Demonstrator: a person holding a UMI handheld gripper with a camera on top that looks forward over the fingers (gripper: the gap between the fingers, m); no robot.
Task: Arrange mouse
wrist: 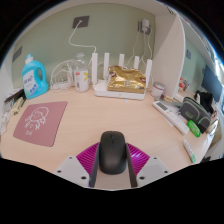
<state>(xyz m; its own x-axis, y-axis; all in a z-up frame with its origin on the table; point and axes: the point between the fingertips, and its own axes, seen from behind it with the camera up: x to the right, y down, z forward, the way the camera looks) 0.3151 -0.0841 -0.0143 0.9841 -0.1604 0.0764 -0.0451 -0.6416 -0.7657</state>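
A black computer mouse sits between my gripper's two fingers, its length running along them. My gripper is shut on the mouse, with the magenta pads pressing on both its sides. It is over the near part of the light wooden table. A pink mouse pad with a white drawing lies on the table ahead and to the left of the fingers. Whether the mouse touches the table is hidden.
A blue detergent bottle stands beyond the pink mouse pad. A white router with upright antennas and a gold bag stand at the back by the wall. Several small items crowd the right side.
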